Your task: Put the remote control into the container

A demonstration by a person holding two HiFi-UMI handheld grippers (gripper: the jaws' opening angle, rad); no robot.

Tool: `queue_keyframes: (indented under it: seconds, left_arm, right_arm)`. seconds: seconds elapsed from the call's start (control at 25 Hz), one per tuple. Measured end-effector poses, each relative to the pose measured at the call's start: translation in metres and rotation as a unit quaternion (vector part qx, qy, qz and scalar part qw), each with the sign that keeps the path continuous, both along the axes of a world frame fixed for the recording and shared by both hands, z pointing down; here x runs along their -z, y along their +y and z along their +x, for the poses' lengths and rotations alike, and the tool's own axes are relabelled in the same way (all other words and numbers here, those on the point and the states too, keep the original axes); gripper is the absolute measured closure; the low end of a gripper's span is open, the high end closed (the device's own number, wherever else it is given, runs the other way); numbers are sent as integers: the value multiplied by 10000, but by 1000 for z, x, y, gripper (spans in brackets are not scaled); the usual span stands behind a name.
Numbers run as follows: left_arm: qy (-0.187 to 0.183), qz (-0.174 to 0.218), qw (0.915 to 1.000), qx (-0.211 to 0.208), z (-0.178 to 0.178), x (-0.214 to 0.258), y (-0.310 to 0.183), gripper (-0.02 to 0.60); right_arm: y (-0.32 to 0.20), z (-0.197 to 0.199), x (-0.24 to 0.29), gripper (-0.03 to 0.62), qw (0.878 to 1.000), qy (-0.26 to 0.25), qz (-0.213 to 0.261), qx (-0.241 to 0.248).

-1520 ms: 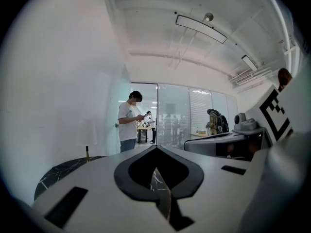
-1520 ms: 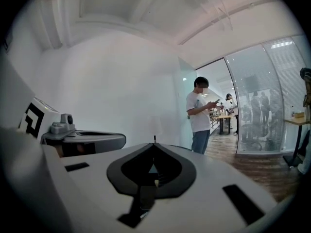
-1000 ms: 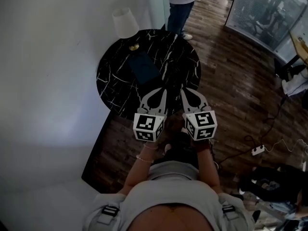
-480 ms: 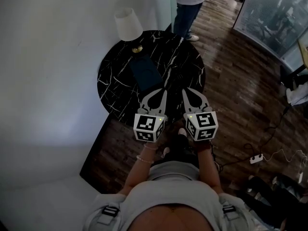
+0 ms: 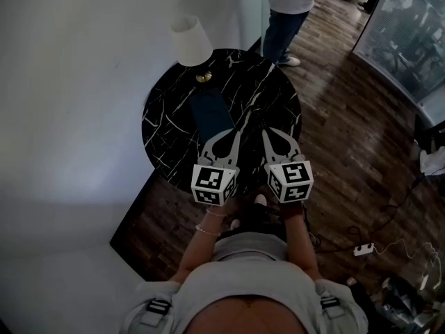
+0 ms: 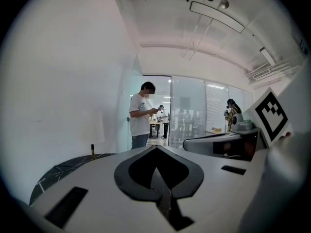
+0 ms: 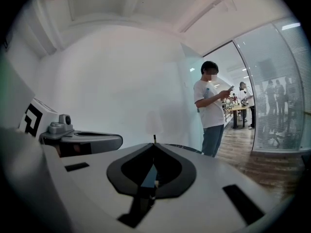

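Two grippers (image 5: 242,122) (image 5: 260,124), one table (image 5: 167,124), one lamp (image 5: 191,40), one container (image 5: 211,113).

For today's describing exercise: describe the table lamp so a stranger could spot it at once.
Start at the round black marble table with white veins beside the pale wall. At its far edge stands a lamp with a white tapered shade on a brass foot. It alone stands upright; the dark-blue rectangular object nearby lies flat.

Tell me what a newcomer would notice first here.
The round black marble table stands out against the pale wall, a white lamp at its far edge and a dark blue rectangular object on it. The left gripper and right gripper, each with a marker cube, are side by side over its near edge, both shut and empty. A person in a white shirt stands beyond it.
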State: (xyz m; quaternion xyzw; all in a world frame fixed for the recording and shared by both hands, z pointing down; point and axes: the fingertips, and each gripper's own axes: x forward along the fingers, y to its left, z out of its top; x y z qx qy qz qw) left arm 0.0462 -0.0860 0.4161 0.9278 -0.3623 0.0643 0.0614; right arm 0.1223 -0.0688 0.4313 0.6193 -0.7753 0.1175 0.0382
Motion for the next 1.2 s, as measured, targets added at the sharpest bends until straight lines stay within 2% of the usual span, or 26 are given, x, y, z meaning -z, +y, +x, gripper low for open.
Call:
queue_keyframes:
  seconds: [0.36, 0.68, 1.2]
  left_arm:
    - [-123, -2, 9991, 406, 20, -6, -21, 580]
    - [-187, -66, 9979, 613, 20, -10, -29, 580]
    - [-331, -129, 9985, 411, 18, -25, -67, 580]
  right_arm:
    - [-31, 16, -7, 583, 9988, -64, -22, 476]
    - [-42, 19, -20, 582, 9975, -48, -182, 681]
    - [-79, 32, -49, 582, 9979, 139, -547, 332]
